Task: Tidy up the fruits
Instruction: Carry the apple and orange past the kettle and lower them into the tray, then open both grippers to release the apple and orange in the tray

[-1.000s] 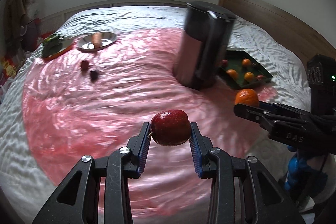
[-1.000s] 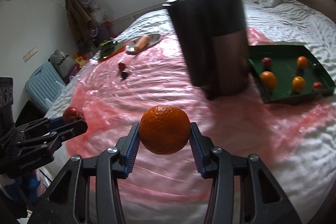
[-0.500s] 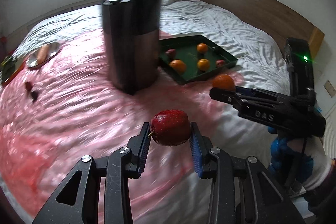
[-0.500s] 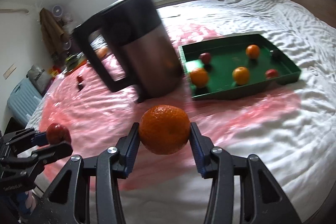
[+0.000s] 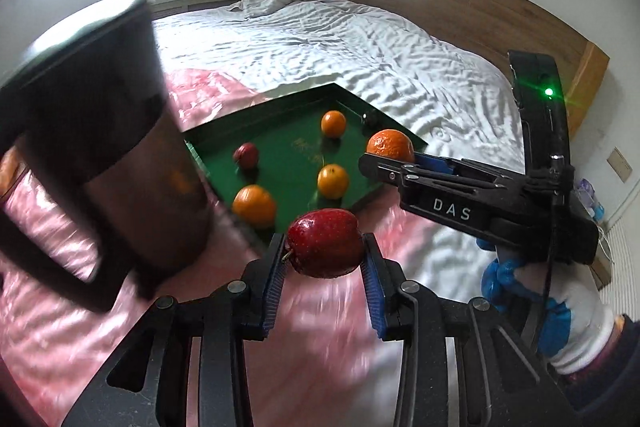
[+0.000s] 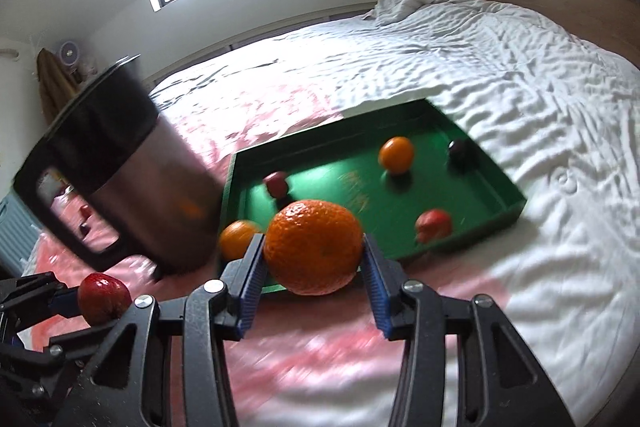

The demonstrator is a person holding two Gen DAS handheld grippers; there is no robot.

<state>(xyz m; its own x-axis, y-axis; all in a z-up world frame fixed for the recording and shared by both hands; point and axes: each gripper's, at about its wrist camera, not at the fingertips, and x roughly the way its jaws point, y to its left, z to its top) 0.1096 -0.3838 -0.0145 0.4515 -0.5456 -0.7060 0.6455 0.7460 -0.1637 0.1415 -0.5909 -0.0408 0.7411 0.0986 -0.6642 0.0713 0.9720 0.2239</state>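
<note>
Two grippers, each holding fruit above pink plastic sheet [image 6: 320, 351]: left gripper [image 5: 323, 255] clamped on red apple [image 5: 323, 243], right gripper [image 6: 313, 259] clamped on big orange [image 6: 313, 247]. Both point downward toward green rectangular tray [image 6: 496, 211] on white bed [image 6: 520, 67], holding three oranges, small red and dark fruits. Dark metal jug [image 6: 120, 163] left of tray.

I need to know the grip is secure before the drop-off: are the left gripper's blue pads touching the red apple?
Touching. The left wrist view shows the left gripper with both blue ridged pads pressed against the sides of the red apple, no gap visible.
</note>
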